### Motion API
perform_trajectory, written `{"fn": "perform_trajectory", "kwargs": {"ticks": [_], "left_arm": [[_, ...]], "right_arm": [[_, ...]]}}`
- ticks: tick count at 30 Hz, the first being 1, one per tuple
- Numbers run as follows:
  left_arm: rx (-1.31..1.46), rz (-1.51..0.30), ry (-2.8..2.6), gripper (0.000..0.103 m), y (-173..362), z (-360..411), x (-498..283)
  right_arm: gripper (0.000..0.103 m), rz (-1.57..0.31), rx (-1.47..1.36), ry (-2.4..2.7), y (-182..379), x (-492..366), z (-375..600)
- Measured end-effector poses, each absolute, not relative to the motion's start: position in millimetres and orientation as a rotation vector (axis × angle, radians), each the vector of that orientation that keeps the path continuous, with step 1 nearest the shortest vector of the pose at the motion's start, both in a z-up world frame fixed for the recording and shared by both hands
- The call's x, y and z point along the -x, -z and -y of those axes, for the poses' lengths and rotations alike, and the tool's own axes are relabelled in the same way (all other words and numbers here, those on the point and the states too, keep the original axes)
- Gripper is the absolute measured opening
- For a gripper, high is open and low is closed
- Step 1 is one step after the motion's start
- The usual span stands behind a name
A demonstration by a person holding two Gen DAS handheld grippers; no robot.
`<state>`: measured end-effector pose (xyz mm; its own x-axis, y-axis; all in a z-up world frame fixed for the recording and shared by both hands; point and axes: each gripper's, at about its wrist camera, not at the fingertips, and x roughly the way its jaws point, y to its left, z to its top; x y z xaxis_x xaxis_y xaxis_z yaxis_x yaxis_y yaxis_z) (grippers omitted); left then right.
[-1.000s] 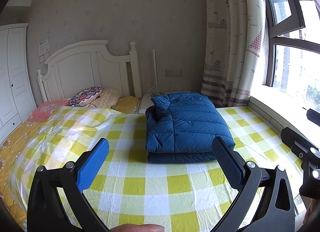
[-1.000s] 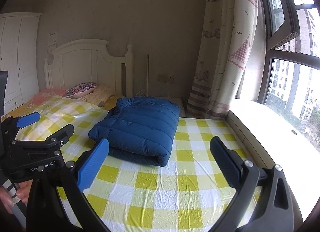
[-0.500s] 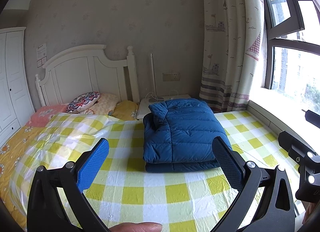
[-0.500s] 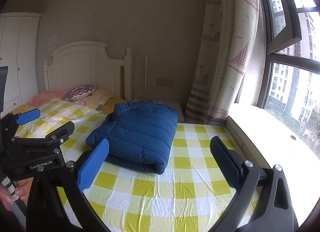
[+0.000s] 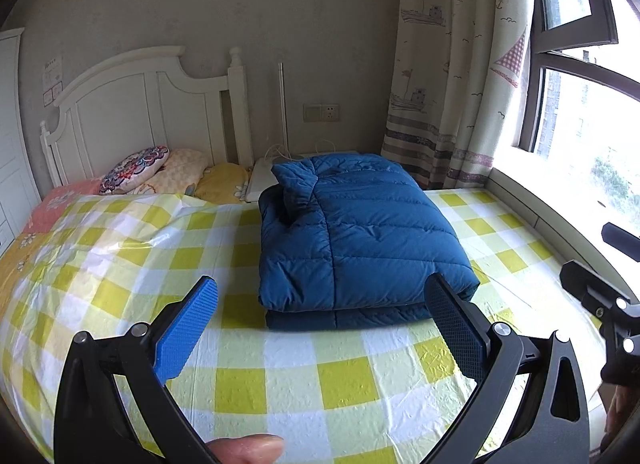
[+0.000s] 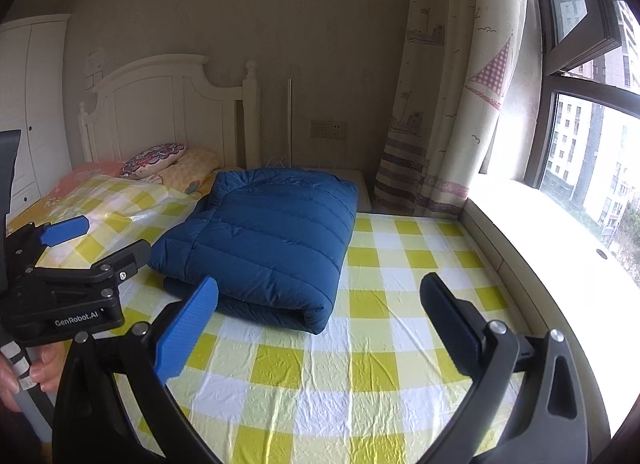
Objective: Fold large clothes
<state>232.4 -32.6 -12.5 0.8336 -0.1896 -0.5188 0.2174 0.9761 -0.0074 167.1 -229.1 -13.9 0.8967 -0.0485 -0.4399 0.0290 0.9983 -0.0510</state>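
On the yellow-checked sheet [image 5: 280, 380] lay the folded blue down jacket [image 5: 360, 240]; left gripper [image 5: 320, 328] and right gripper [image 6: 320, 328] hung wide-jawed and empty. Folding looked finished; withdrawing without snagging cloth seemed best.

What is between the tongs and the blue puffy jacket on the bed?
Nothing visible. Only bare checked sheet lies between the left tongs and the folded blue jacket. The right tongs are open too, with nothing in front of them.

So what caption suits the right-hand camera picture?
Folded blue puffer jacket lying on a yellow checked bed, framed by open fingers.
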Motion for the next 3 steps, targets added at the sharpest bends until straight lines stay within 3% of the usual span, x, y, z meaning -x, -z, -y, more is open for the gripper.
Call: {"fn": "perform_trajectory", "kwargs": {"ticks": [3], "left_arm": [[-0.005, -0.588, 0.104, 0.099, 17.2, -33.7, -266.6]], "right_arm": [[0.100, -0.468, 0.033, 0.114, 11.0, -177.4, 280.1]]}}
